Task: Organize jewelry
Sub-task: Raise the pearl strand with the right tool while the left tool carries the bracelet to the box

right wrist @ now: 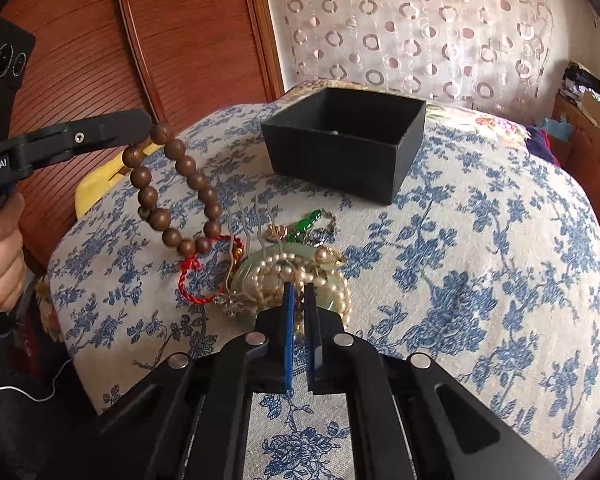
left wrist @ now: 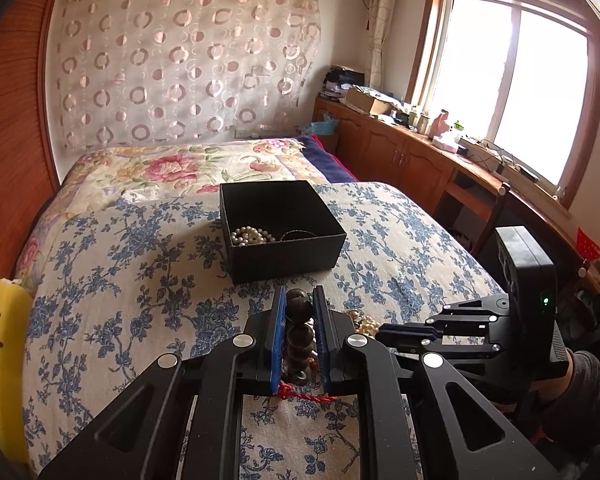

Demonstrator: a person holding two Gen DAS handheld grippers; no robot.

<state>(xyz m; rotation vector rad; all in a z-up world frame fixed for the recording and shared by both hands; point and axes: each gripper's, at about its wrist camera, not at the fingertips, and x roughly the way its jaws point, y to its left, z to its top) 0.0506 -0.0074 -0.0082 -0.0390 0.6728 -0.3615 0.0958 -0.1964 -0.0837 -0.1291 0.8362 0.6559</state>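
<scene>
My left gripper (left wrist: 299,312) is shut on a brown wooden bead bracelet (left wrist: 299,334), which hangs in a loop above the bed in the right wrist view (right wrist: 172,192). Its red cord (right wrist: 192,280) trails onto the blue-flowered cover. My right gripper (right wrist: 299,294) points down into a jewelry pile, jaws closed on a pearl strand (right wrist: 276,268) lying over a pale jade disc (right wrist: 334,294). A green bead piece (right wrist: 306,224) and a metal hair comb (right wrist: 240,220) lie beside it. Farther back stands the open black box (left wrist: 284,256), with a pearl bracelet (left wrist: 250,235) inside.
A yellow pillow (left wrist: 4,340) lies at the bed's left edge beside a wooden panel (right wrist: 100,40). Low wooden cabinets (left wrist: 400,148) with clutter run under the window on the right. A pink floral quilt (left wrist: 172,168) covers the far end of the bed.
</scene>
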